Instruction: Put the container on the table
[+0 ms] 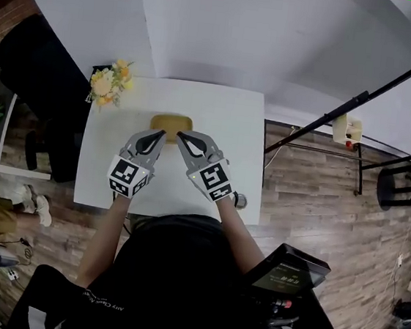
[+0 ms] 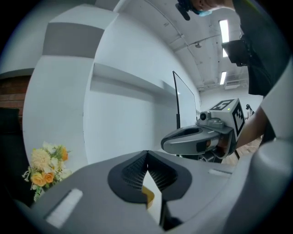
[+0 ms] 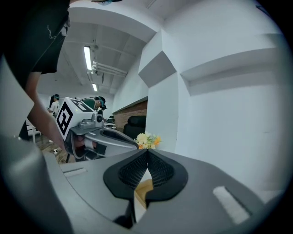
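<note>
container [image 1: 170, 121] lies on the white desk [image 1: 229, 115] just beyond the left tongs [image 1: 160, 136] and right tongs [image 1: 181, 137], both pinched shut, empty; wood floor [image 1: 312, 202] around.

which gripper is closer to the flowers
Left. In the head view the left gripper is just right of and below the flowers; the right gripper is farther right, past the left one.
</note>
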Motion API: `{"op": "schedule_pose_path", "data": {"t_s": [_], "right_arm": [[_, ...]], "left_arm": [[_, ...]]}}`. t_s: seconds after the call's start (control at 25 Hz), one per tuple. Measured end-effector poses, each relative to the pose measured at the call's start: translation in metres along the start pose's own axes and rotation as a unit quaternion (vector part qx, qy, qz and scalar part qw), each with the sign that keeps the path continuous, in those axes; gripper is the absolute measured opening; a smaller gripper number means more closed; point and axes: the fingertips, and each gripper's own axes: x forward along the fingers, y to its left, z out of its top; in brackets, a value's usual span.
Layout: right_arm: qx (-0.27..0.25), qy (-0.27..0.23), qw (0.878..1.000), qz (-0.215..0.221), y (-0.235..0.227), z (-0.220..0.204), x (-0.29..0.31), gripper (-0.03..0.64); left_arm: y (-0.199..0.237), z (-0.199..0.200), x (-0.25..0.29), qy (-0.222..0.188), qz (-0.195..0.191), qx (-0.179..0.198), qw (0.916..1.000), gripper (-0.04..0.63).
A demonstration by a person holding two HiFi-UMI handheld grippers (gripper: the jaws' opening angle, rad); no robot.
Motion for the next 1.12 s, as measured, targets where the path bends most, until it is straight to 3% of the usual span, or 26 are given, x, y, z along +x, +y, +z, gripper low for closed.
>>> {"op": "schedule_pose_path", "data": {"t_s": [0.28, 0.76, 1.12], "right_arm": [[0.025, 0.028, 0.999, -0.012, 0.003, -0.03, -0.004, 0.014], [0.019, 0.026, 0.999, -0.001, 0.014, -0.026, 0.009, 0.014], [0.022, 0.029, 0.999, -0.016, 0.003, -0.032, 0.002, 0.012]], "left_arm": [[-0.007, -0.017, -0.015, 0.004, 0.016, 0.006, 0.9999, 0.002], [0.003, -0.027, -0.023, 0.018, 0.032, 0.008, 0.9993, 0.002], [-0.011, -0.027, -0.012, 0.028, 0.016, 0.017, 0.9993, 0.002]]}}
